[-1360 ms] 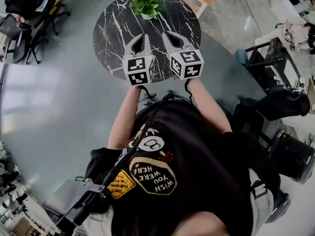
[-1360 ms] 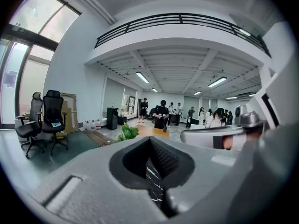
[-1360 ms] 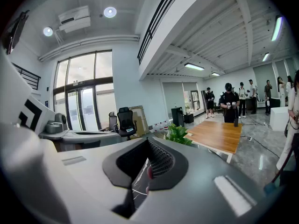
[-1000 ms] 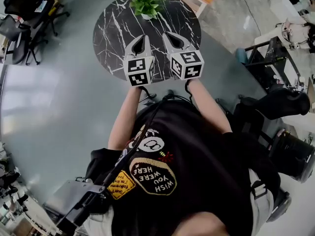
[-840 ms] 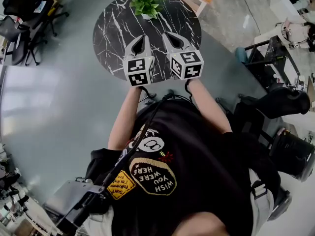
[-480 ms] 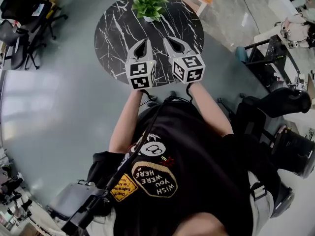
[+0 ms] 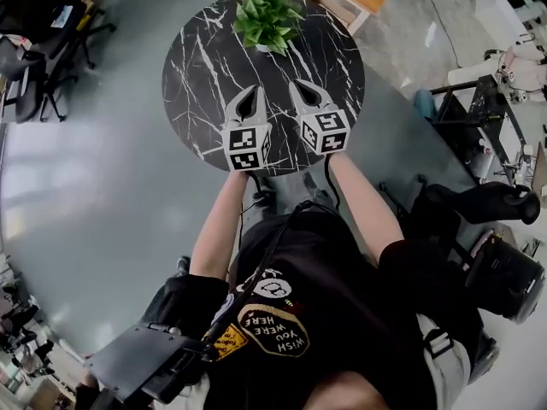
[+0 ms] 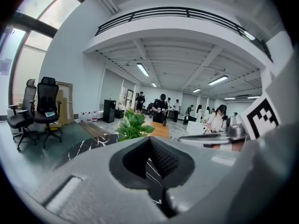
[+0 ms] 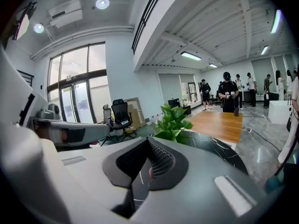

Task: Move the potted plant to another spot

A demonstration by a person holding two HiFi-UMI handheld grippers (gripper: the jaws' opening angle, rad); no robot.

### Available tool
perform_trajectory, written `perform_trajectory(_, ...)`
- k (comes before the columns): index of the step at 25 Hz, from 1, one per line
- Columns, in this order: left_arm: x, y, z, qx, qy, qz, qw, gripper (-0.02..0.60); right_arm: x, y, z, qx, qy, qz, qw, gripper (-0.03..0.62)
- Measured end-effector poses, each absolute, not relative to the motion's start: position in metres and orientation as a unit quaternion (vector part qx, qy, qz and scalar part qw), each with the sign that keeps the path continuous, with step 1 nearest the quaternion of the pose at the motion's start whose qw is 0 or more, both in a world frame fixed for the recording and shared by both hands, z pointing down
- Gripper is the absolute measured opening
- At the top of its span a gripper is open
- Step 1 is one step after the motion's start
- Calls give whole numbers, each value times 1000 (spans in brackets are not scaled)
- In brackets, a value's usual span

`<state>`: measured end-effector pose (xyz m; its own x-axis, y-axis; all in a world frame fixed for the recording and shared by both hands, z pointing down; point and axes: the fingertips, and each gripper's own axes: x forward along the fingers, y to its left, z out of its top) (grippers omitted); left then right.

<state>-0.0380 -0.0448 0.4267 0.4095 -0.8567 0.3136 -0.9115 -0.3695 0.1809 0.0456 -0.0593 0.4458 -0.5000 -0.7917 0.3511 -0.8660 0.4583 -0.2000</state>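
Okay, the left gripper [image 7: 253, 92] hovers over the near half of the marble tabletop [image 7: 201, 67], jaws together and empty. The potted plant [image 7: 267, 17] stands untouched at the tabletop's far edge. The right gripper [image 7: 297, 86] is over the near half too, closed with nothing held. This looks like the approach step. Next it calls for opening a gripper and reaching across the tabletop to the pot.
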Motion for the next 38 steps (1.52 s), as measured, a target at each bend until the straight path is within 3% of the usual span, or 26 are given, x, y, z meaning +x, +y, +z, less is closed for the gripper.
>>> perform_trajectory(14,-54,-156,544,772,-597,104,193,5,39,-178,586,450,-861,189,141,7)
perform_trajectory(16,-58,-160,557,767,-600,99,204,4,31,-183,607,443,-863,198,139,111)
perform_trajectory(20,-66,-165,578,764,-600,97,216,5,25,-199,647,466,-851,190,147,190)
perform_trajectory(25,-74,-167,591,768,-596,89,216,4,12,-226,682,484,-844,165,161,384)
perform_trajectory(31,-83,-179,593,773,-595,82,202,5,2,-279,691,497,-842,135,158,456)
perform_trajectory(38,-88,-180,602,773,-595,81,207,5,-4,-314,687,503,-841,117,160,474)
